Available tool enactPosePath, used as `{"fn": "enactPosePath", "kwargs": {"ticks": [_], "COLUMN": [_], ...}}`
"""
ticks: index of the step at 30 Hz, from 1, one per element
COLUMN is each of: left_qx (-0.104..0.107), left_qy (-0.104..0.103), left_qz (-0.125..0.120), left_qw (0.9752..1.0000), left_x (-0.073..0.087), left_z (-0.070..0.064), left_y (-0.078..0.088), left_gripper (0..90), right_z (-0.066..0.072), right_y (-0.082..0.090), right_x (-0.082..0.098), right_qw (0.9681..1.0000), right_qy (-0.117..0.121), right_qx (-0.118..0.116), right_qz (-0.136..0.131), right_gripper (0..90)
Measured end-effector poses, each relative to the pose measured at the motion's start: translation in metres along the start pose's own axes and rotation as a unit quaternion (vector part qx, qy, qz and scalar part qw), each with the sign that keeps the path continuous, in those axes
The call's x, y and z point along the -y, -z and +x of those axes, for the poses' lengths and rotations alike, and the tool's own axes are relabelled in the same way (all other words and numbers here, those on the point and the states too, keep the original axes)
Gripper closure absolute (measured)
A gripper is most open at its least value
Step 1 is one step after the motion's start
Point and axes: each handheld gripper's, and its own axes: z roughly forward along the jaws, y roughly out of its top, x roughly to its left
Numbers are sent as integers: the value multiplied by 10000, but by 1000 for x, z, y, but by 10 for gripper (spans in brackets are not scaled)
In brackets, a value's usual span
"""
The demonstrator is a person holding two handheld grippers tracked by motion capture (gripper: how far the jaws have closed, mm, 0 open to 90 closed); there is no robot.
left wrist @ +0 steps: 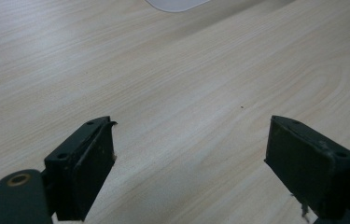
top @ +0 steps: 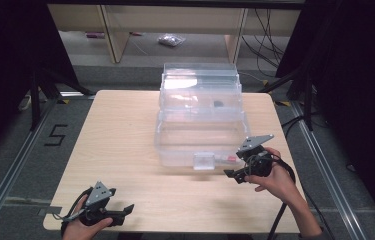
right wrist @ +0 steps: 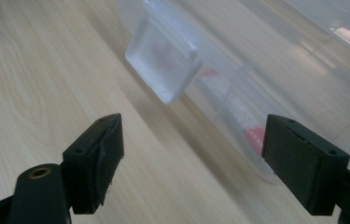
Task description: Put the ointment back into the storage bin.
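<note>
- Light wood tabletop [top: 125, 145], centre of the high view; grey floor around it, with a black "5" mark [top: 55, 135] at left of frame.
- Clear plastic box [top: 200, 135] on the tabletop, right of centre and toward the far edge; lid [top: 200, 80] raised at the back, above the open body.
- Frosted latch tab [top: 204, 161] on the near wall of the box, lower centre of that wall; also at upper centre of the right gripper view [right wrist: 163, 60], hanging just above the wood.
- Small dark item [top: 218, 104] inside the box, upper part; too small to identify.
- Reddish patch [right wrist: 255, 138] behind the clear wall, right of centre in the right gripper view; kind not discernible.
- Left tongs [top: 122, 212] at lower left of the high view, held in the left hand [top: 82, 227], near the front edge of the tabletop and well apart from the box; released, jaws wide apart over bare wood in the left gripper view [left wrist: 191, 154].
- Right tongs [top: 232, 175] at lower right of centre, held in the right hand [top: 275, 180], just beside the near right corner of the box; released, jaws spread wide with nothing between them in the right gripper view [right wrist: 191, 158].
- Pale rounded edge [left wrist: 177, 4] at the top of the left gripper view, resting on the wood.
</note>
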Motion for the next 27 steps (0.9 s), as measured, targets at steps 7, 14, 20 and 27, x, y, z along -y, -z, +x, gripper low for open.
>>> {"fn": "enactPosePath", "kwargs": {"ticks": [7,14,20,27], "left_qx": [-1,-7,-9,25], "left_qy": [0,8,6,-11], "left_qz": [-3,-6,-16,-2], "left_qw": [10000,10000,10000,10000], "left_x": [0,0,0,0], "left_z": [0,-1,0,-1], "left_y": [0,0,0,1], "left_gripper": [150,150,150,150], "right_z": [6,11,16,22], "right_y": [-9,-13,-19,-26], "right_x": [11,22,29,37], "right_qw": [9999,9999,9997,9996], "right_qy": [-94,-95,-144,-154], "right_qx": [-46,-76,-71,-118], "right_qz": [-46,-61,-202,-182], "right_gripper": [215,213,206,204]}}
